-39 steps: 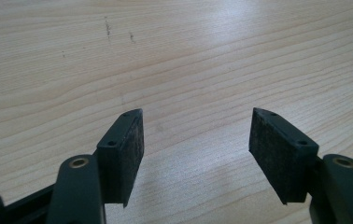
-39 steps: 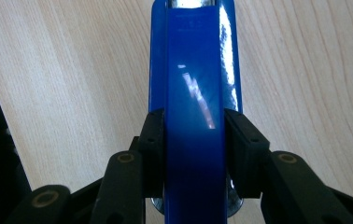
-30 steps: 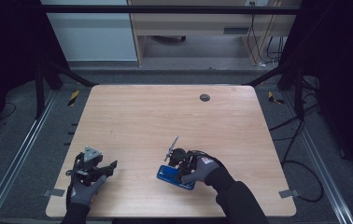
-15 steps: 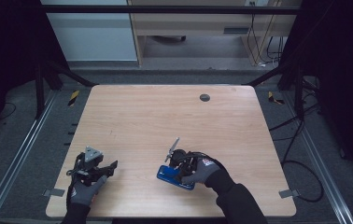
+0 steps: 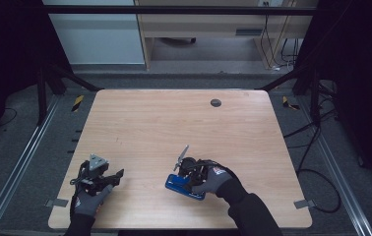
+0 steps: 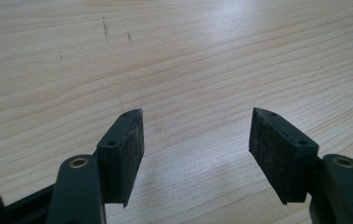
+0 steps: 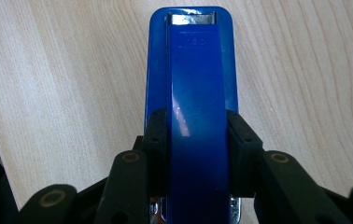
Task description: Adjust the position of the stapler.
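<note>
A blue stapler [image 7: 195, 84] lies flat on the wooden table, near the front edge right of the middle [image 5: 174, 185]. My right gripper [image 7: 197, 126] straddles its top arm from behind. Its jaws have just been closing, and both pads [image 7: 157, 135] now press on the arm's sides. From above, the gloved right hand holds that gripper [image 5: 186, 181] low over the stapler. At the front left, my left gripper [image 5: 113, 178] rests in the gloved left hand. Its jaws stand wide open [image 6: 195, 135] over bare wood, with nothing between them.
The light wooden table [image 5: 174, 123] has a small round dark grommet [image 5: 215, 103] near its far edge. Black frame struts and cables run along both sides of the table, on the floor.
</note>
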Motion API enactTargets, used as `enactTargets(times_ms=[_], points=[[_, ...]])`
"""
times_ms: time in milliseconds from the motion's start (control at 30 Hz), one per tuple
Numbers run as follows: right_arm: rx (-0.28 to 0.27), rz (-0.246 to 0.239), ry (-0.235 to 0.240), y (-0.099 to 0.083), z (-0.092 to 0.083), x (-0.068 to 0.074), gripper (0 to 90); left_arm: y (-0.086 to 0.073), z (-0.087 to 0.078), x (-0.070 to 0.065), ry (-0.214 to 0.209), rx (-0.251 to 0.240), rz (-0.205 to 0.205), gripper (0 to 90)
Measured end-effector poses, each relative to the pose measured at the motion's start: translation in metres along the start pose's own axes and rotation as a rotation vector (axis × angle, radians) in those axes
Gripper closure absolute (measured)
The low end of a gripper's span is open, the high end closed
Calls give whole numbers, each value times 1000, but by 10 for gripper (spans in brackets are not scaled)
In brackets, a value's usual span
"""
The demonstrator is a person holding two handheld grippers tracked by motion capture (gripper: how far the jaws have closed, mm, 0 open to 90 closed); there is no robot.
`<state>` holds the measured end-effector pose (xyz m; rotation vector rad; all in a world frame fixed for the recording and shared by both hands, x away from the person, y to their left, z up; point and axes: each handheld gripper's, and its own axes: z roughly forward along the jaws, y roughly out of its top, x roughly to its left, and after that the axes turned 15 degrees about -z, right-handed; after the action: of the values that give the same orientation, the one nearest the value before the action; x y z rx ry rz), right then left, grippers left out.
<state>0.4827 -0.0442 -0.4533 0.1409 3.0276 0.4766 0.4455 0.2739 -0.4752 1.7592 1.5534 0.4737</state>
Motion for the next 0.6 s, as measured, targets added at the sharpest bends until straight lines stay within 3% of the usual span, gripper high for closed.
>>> enactTargets(times_ms=[267,433,600], points=[[-11,-4,2,-1,-4,2,660,0,0,0,-2,-1,1,357],[-18,-56,6,-4,-10,1,660,0,0,0,-2,0,1,357],[-29,-73,18,-8,-19,-1,660,0,0,0,-5,1,-1,357]])
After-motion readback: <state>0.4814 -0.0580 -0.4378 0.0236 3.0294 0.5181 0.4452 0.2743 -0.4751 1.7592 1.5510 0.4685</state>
